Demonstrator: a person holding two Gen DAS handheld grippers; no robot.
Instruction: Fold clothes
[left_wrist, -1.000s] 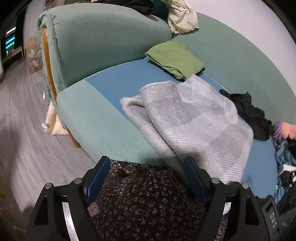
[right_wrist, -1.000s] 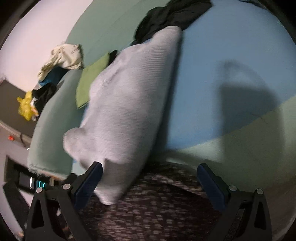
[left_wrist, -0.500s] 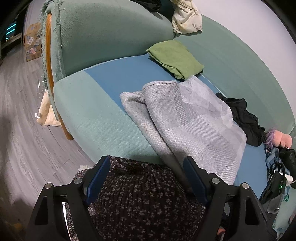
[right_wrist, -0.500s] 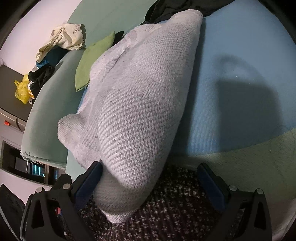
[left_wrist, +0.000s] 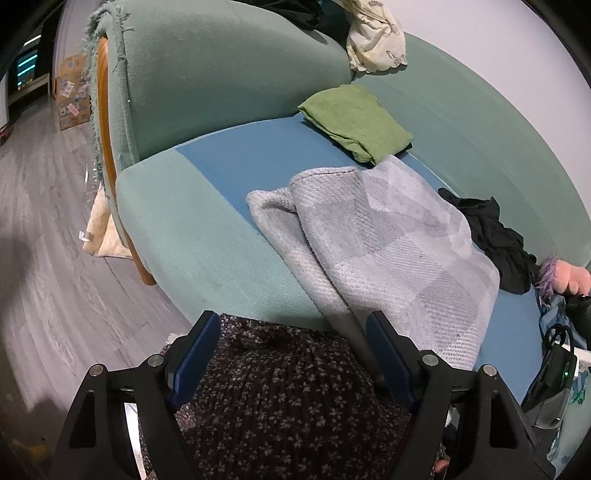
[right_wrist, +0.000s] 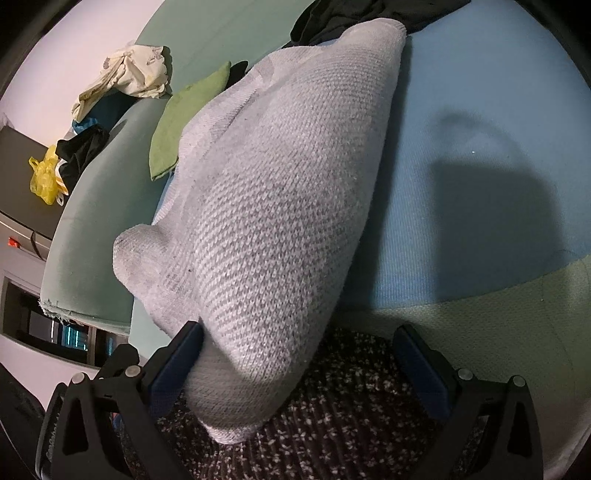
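The grey sweater (left_wrist: 384, 243) lies on the blue seat of the sofa (left_wrist: 229, 158), its near end hanging over the front edge. The left gripper (left_wrist: 293, 360) and right gripper (right_wrist: 299, 363) both have jaws spread wide, gripping nothing; a dark floral cloth (left_wrist: 284, 402) lies beneath them. Only the left view shows the wooden floor (left_wrist: 48, 236), a cardboard box (left_wrist: 72, 98) with unreadable stickers, and a pink toy (left_wrist: 569, 275). Only the right view shows a yellow bag (right_wrist: 44, 177). Both show the folded green cloth (left_wrist: 354, 122) near the backrest.
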